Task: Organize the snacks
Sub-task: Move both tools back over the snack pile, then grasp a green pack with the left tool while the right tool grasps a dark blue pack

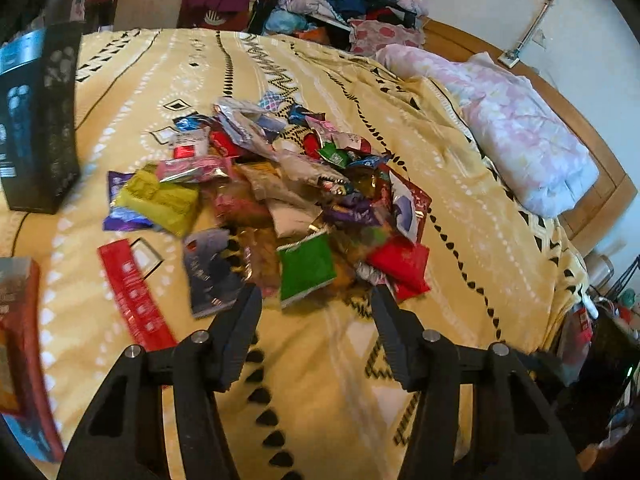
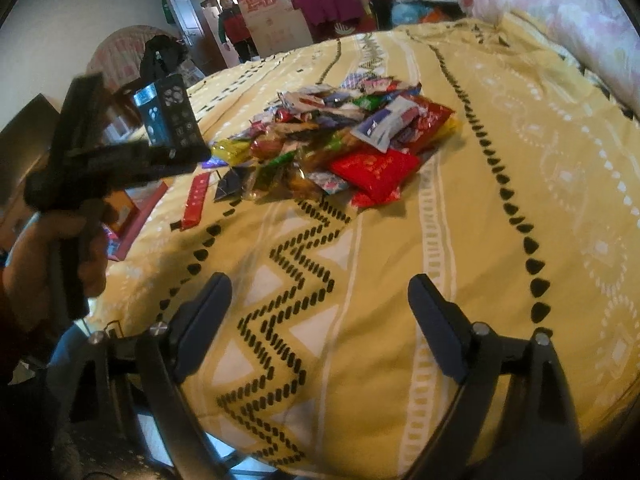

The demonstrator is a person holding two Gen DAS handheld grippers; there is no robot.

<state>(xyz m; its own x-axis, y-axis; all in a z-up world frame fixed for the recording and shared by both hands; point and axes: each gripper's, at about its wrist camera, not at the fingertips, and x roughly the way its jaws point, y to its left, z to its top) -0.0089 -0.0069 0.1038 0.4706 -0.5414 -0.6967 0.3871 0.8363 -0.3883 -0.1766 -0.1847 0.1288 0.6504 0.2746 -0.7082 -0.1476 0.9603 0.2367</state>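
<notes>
A loose heap of snack packets (image 1: 280,200) lies in the middle of a bed covered by a yellow patterned bedspread (image 1: 340,380), with nothing sorted yet. The left tool (image 1: 316,296) points down at the near edge of the heap, its two black fingers apart and empty — a green packet (image 1: 306,268) sits just beyond the gap, a dark blue packet (image 1: 210,272) beside the left finger, a red packet (image 1: 400,264) beside the right one. The right tool (image 2: 320,292) hangs well short of the heap over bare bedspread, its fingers wide apart and holding nothing. From that view the left tool shows at the left edge, gripped in a hand (image 2: 60,256). Risks, as a judgement: the packets overlap and are slick, so a closing pinch could catch two at once, or only a crimped edge that slips free. The soft bedding gives under pressure, so pushing down may bury a finger in cloth and snag the bedspread rather than a packet. Nudging the heap could slide packets outward toward a long red packet (image 1: 134,292) lying apart near the bed's left side. A black box (image 1: 44,128) stands at the far left; whether it is the place meant for the snacks is unclear, as the picture is blurred there.
</notes>
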